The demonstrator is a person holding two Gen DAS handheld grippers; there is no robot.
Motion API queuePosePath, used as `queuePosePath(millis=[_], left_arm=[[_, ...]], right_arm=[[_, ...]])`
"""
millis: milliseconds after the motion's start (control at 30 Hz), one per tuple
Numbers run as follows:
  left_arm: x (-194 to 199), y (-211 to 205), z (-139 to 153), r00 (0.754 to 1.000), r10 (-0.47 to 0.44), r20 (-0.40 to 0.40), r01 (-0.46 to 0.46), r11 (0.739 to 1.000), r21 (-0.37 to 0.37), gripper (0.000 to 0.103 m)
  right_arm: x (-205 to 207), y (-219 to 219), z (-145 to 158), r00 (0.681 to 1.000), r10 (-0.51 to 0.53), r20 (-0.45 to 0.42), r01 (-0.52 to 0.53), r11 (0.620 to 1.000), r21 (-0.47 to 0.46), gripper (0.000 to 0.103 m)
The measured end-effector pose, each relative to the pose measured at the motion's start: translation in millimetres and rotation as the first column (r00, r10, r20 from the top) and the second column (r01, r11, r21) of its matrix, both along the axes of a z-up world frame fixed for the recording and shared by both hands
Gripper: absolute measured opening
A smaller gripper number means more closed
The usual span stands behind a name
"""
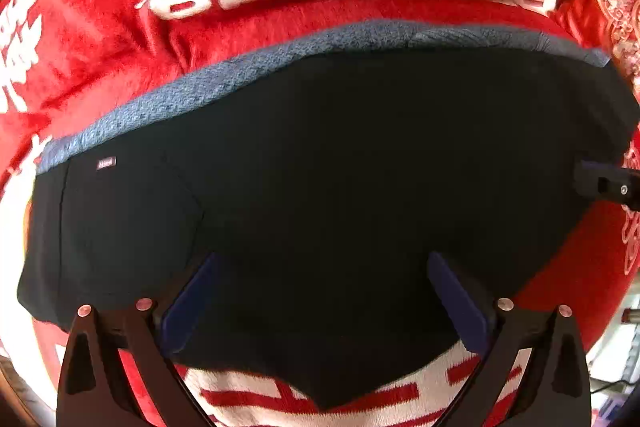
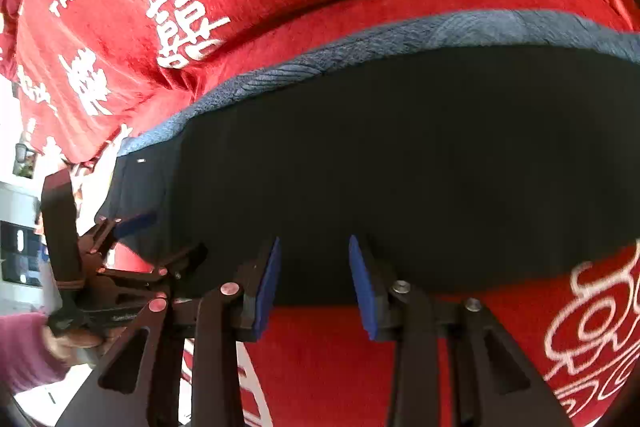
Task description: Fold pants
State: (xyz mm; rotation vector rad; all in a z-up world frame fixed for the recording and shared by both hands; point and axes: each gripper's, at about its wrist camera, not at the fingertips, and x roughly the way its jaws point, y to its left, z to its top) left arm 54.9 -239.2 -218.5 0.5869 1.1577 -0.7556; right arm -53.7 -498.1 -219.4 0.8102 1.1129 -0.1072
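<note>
Left wrist view: the black fleece-lined pants (image 1: 340, 167) lay folded flat on the red plush blanket with white characters (image 1: 248, 27).
The left gripper (image 1: 320, 291) hung wide and empty just above their near edge; the right gripper (image 2: 312, 275), narrowly parted, held nothing either, seemingly freed for the next fold.

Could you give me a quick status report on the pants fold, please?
Left gripper and right gripper both open, empty. Black pants folded on the red blanket. Nothing in the way.
</note>
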Motion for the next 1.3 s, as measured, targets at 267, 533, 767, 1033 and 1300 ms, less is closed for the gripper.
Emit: queuePosePath(millis=[267, 533, 767, 1033, 1300], left_arm=[[43.8, -36.6, 39.3, 0.994, 0.099, 0.052, -0.099, 0.995, 0.005, 0.103], [92.0, -70.4, 4.8, 0.95, 0.309, 0.043, -0.31, 0.951, 0.021, 0.103], [91.1, -65.1, 8.7, 0.954, 0.293, 0.063, -0.296, 0.954, 0.04, 0.103], [35.4, -77.6, 42.1, 0.976, 0.213, 0.047, -0.215, 0.976, 0.042, 0.103], [-27.3, -129.4, 39.3, 0.994, 0.103, -0.027, -0.102, 0.994, 0.033, 0.103]], right_arm=[[12.8, -28.2, 30.0, 0.999, -0.031, 0.017, 0.032, 0.999, -0.04, 0.039], [66.9, -84.0, -5.6, 0.998, -0.053, -0.044, 0.048, 0.994, -0.099, 0.039], [54.1, -118.2, -5.1, 0.991, -0.127, -0.051, 0.118, 0.982, -0.148, 0.04], [-7.3, -112.6, 19.5, 0.983, -0.169, -0.078, 0.157, 0.978, -0.14, 0.07], [-71.9, -98.3, 10.1, 0.962, -0.233, -0.139, 0.223, 0.971, -0.087, 0.07]])
